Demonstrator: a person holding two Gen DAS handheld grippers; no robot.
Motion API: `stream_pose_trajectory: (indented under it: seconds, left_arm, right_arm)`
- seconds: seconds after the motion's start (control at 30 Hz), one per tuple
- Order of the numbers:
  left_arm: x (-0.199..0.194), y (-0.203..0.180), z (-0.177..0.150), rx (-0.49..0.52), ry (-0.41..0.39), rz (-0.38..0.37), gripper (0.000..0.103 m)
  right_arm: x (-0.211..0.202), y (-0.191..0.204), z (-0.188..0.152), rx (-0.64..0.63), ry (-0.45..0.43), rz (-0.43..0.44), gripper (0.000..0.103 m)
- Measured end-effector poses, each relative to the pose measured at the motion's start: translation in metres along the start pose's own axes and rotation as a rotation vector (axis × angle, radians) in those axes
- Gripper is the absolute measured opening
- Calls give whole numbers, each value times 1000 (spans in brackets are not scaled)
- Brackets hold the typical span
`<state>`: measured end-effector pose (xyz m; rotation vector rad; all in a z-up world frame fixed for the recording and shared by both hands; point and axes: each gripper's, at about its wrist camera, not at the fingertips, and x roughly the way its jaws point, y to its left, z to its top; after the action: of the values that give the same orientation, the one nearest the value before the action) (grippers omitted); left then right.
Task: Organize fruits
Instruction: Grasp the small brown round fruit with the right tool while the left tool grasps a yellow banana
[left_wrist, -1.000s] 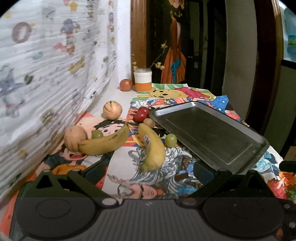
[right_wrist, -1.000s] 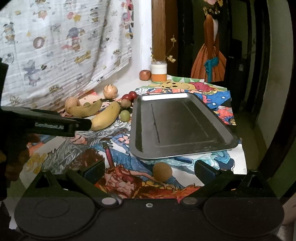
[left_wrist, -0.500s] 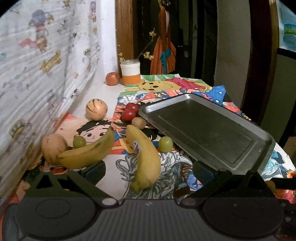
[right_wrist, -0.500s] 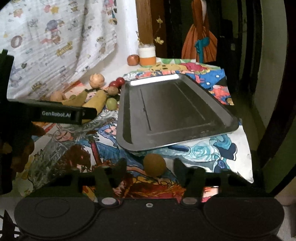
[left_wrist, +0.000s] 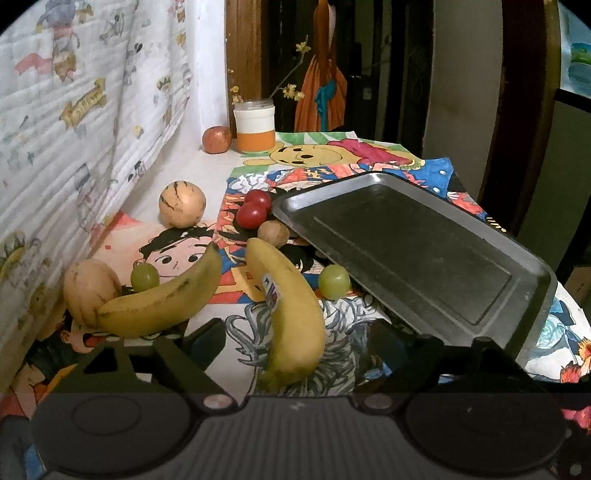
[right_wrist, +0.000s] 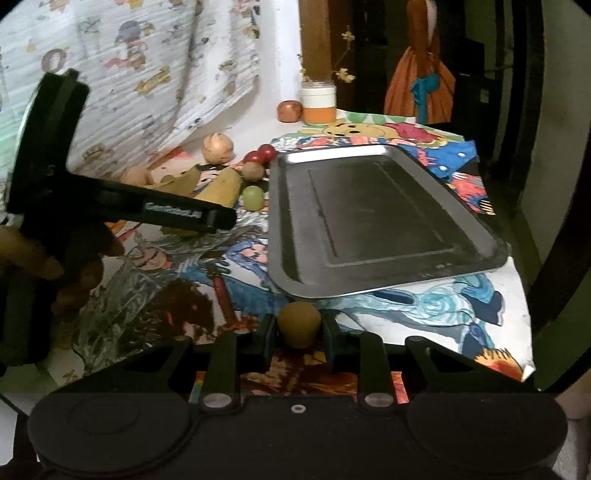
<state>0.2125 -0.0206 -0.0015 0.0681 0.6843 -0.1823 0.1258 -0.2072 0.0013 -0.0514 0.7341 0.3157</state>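
Fruits lie on the cartoon cloth (left_wrist: 236, 343), left of the empty metal tray (left_wrist: 413, 254). Your right gripper (right_wrist: 299, 326) squeezes a small brown round fruit (right_wrist: 298, 325) just in front of the tray. Your left gripper (left_wrist: 295, 339) is closing around the sticker banana (left_wrist: 291, 314), which sits between its jaws, not yet pinched.

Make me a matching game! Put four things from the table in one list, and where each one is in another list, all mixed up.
Things:
1. small brown fruit
2. stickered banana
3. metal tray
4. orange-and-white jar

Places or states:
A. at the table's far end, beside a reddish round fruit
B. gripped in the right tool
C. empty
D. between the left tool's closing fingers

Pairs: 1-B, 2-D, 3-C, 4-A
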Motion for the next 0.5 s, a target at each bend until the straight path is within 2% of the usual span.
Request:
stream_pose_trajectory:
  seconds: [0.23,0.5]
  left_arm:
    - [11,3,1,-17,36,7,74]
    - [17,5,5,-27,40,20,58]
  right_arm:
    - [4,10,5,-34,-5,53,28]
    - [8,16,7,-57,-16,85,28]
